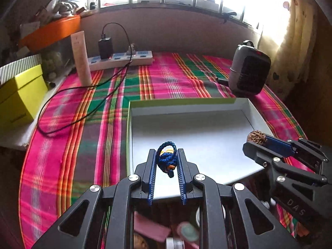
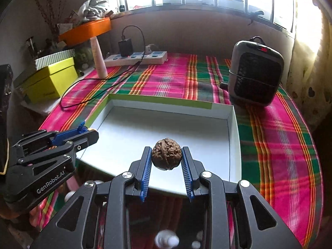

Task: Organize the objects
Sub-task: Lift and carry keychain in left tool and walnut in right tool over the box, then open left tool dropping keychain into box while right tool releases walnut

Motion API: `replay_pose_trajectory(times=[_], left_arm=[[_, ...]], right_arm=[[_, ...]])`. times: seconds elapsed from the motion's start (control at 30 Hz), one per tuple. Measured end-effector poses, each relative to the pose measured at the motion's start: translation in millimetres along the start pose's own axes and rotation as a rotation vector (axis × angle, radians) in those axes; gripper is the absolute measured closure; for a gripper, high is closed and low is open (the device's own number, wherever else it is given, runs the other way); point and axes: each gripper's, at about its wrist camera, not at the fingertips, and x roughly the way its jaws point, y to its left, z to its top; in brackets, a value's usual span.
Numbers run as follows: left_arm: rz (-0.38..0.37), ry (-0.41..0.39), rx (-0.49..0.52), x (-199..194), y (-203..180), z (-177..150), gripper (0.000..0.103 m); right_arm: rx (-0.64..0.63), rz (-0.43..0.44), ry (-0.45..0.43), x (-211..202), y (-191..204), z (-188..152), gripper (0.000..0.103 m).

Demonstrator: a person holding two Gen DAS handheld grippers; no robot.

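My left gripper [image 1: 166, 157] jaws clamp a blue knitted charm [image 1: 166, 158]; my right gripper [image 2: 167, 155] jaws pinch a walnut [image 2: 166, 154]. Both hang over the near edge of the white box lid [image 2: 234, 145] on the plaid bench [image 1: 83, 124].

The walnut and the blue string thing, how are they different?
The walnut is brown, round and wrinkly; the blue string thing is knitted cord with a loop on top and small orange bits. The walnut fills the gap between the right tongs, while the string thing sits narrower in the left tongs. Both are pinched in tongs and held over the white tray.
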Motion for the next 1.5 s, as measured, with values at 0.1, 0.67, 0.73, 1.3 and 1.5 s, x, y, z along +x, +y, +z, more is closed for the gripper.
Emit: replay_pose_trajectory(times=[0.1,0.67,0.73,1.3,1.5], left_arm=[[-0.003,0.014,0.007,10,-1,11,0.085],[0.027,0.083,0.021,68,3,44,0.085],[0.030,0.089,0.021,73,3,46,0.085],[0.042,0.114,0.032,92,4,49,0.085],[0.047,0.116,0.037,92,3,48,0.084]], right_arm=[[0.005,-0.001,0.011,10,-3,8,0.073],[-0.014,-0.029,0.098,66,-17,44,0.073],[-0.012,-0.036,0.105,69,-18,44,0.073],[-0.004,-0.048,0.135,86,-21,46,0.073],[0.004,-0.051,0.138,87,-22,46,0.073]])
